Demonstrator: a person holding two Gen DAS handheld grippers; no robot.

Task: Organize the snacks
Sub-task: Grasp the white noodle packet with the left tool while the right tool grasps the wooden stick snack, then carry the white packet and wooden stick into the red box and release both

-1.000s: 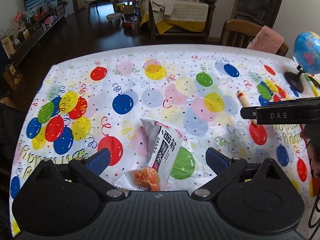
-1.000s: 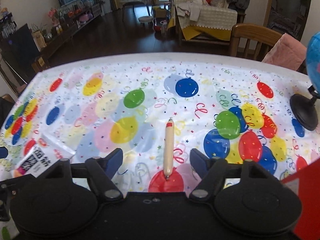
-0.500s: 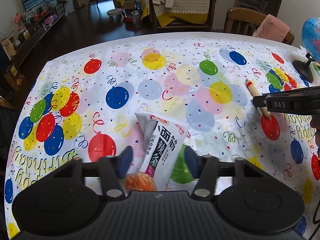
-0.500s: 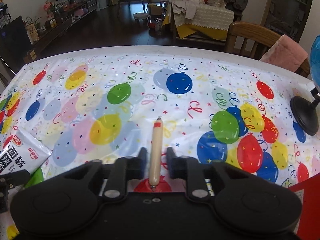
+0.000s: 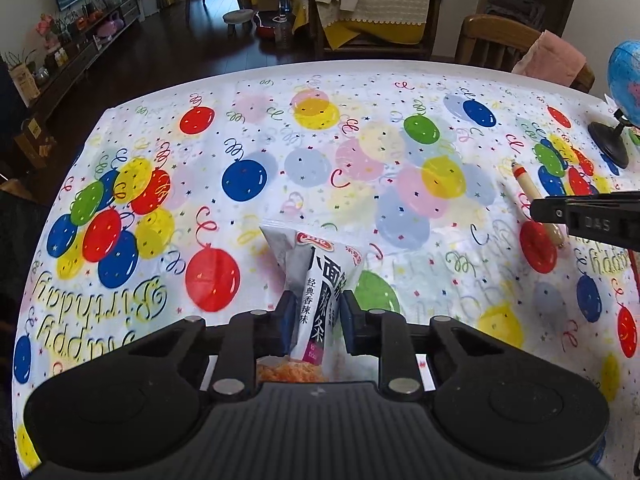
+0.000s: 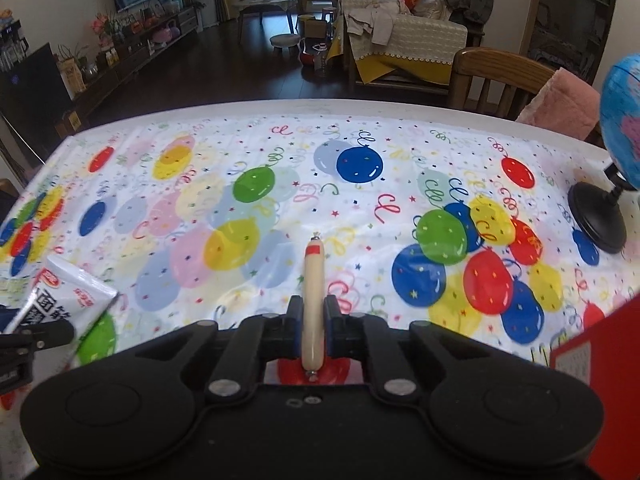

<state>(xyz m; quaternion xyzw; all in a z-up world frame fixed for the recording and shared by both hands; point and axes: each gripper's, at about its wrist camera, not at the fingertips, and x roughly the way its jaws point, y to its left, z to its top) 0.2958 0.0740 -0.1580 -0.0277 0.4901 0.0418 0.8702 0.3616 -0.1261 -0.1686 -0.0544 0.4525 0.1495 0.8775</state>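
Observation:
My left gripper is shut on a white snack packet with black Chinese lettering and orange contents, squeezing it so it creases. The packet's top also shows in the right wrist view. My right gripper is shut on a pale sausage stick with a red band near its far end. The sausage stick and the right gripper's side show at the right of the left wrist view. Both snacks are low over the balloon tablecloth.
A globe on a black stand is at the table's right edge, and shows in the left wrist view. A red box is at the near right. A wooden chair with a pink cloth stands behind the table.
Both grippers went from wide open to shut: the left closed on the snack packet, the right closed on the sausage stick. Both moved slightly forward.

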